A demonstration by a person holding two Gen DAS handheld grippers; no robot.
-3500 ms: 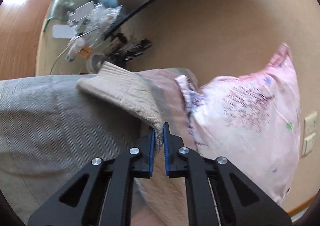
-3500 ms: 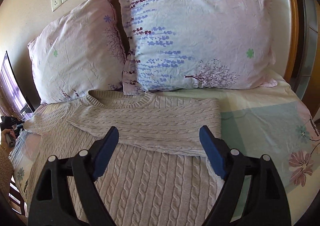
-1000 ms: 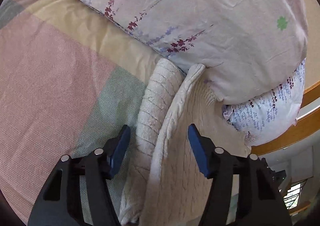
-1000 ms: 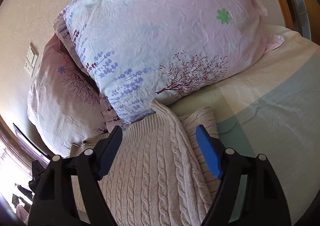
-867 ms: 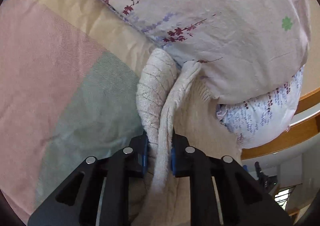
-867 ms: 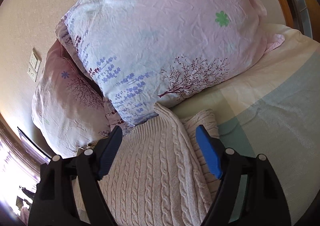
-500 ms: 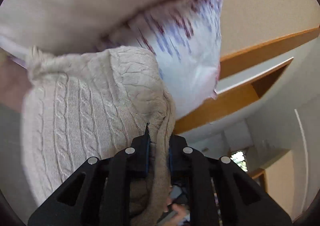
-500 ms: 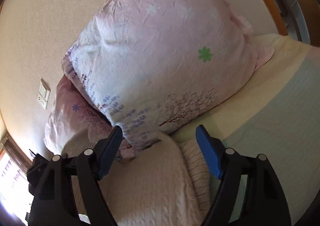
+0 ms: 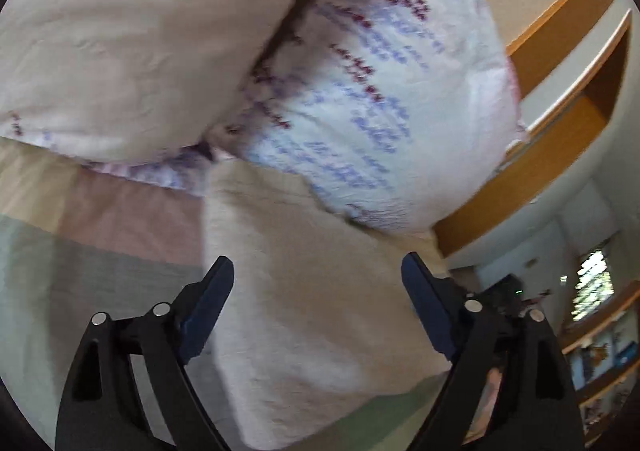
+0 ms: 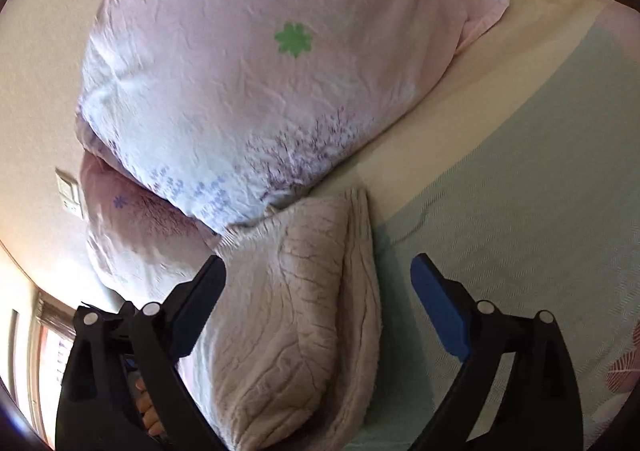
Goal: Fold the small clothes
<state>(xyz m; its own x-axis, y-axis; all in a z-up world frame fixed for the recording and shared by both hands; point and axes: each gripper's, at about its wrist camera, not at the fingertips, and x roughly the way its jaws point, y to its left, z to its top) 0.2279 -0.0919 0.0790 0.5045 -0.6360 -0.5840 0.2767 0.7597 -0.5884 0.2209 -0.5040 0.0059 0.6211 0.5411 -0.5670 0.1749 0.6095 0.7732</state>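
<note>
A beige cable-knit sweater [image 9: 320,311] lies folded over on the striped bed sheet [image 9: 80,291], its top edge against the pillows. My left gripper [image 9: 318,303] is open and empty just above the sweater, the jaws wide apart over it. In the right wrist view the same sweater [image 10: 296,311] shows as a doubled-over stack with a narrower layer along its right side. My right gripper [image 10: 318,299] is open and empty above that stack, its right finger over the sheet [image 10: 520,191].
Two floral pink-white pillows [image 10: 260,71] [image 10: 140,227] lean at the head of the bed, also in the left wrist view [image 9: 380,99]. A wooden bed frame [image 9: 560,123] and shelves [image 9: 600,351] stand beyond. A wall socket [image 10: 69,191] is at left.
My left gripper was shut on the sweater's edge, carried it over, and has now opened and let it go. The sweater lies folded over. My right gripper stayed open and tilted.
</note>
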